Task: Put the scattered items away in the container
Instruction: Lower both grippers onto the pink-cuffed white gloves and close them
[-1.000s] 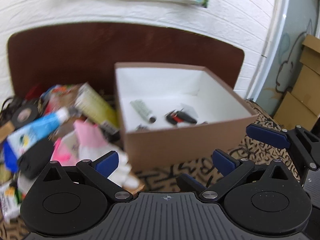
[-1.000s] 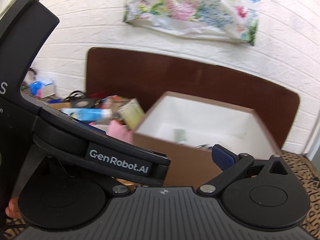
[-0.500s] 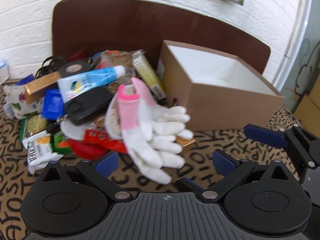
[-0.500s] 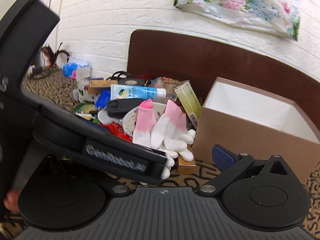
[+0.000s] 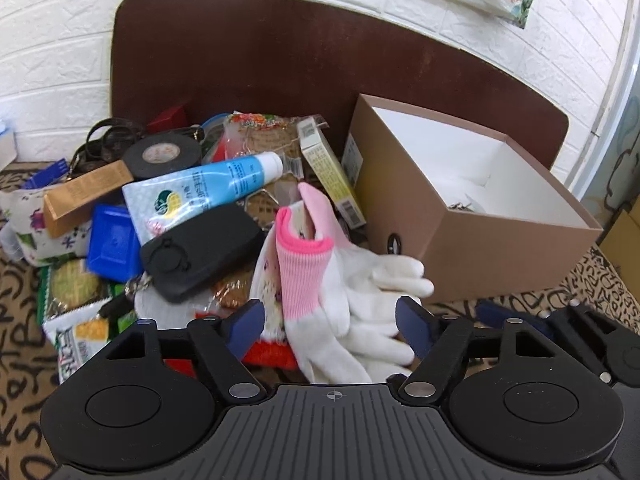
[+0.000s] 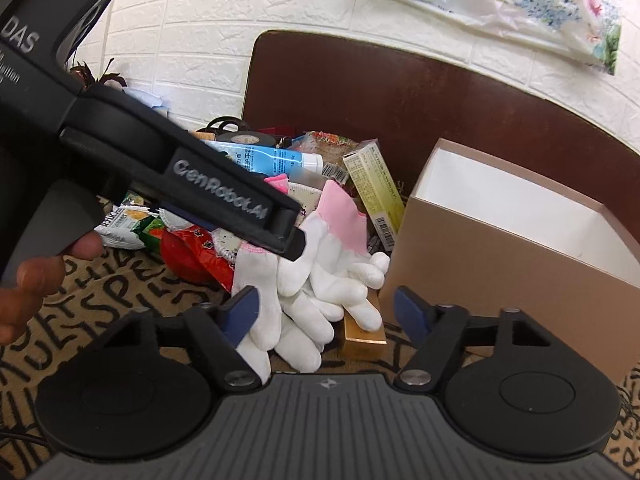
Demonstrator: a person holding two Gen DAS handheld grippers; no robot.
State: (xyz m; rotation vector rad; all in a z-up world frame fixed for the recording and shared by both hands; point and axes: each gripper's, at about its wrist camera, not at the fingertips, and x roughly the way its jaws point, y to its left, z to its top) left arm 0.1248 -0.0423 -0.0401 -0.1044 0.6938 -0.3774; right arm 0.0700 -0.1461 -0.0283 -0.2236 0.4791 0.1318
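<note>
White gloves with pink cuffs (image 5: 340, 280) lie at the front of a pile of items, left of the open brown box (image 5: 500, 236). My left gripper (image 5: 332, 324) is open, its blue-tipped fingers on either side of the gloves, low over them. My right gripper (image 6: 326, 314) is open just above the gloves' fingers (image 6: 320, 284) and a gold box (image 6: 362, 334). The left gripper's body (image 6: 224, 196) crosses the right wrist view. The brown box (image 6: 500, 248) stands to the right; its white inside is mostly hidden.
The pile holds a blue tube (image 5: 204, 188), a black case (image 5: 200, 248), black tape (image 5: 162, 156), a yellow-green carton (image 5: 328, 172), a blue tray (image 5: 114, 244) and snack packets (image 5: 76, 328). A brown headboard (image 5: 280, 60) and white brick wall stand behind. The cloth has a black scribble pattern.
Both grippers have swung left from the box and come down over the white gloves. The gloves now sit between the left gripper's open fingers.
</note>
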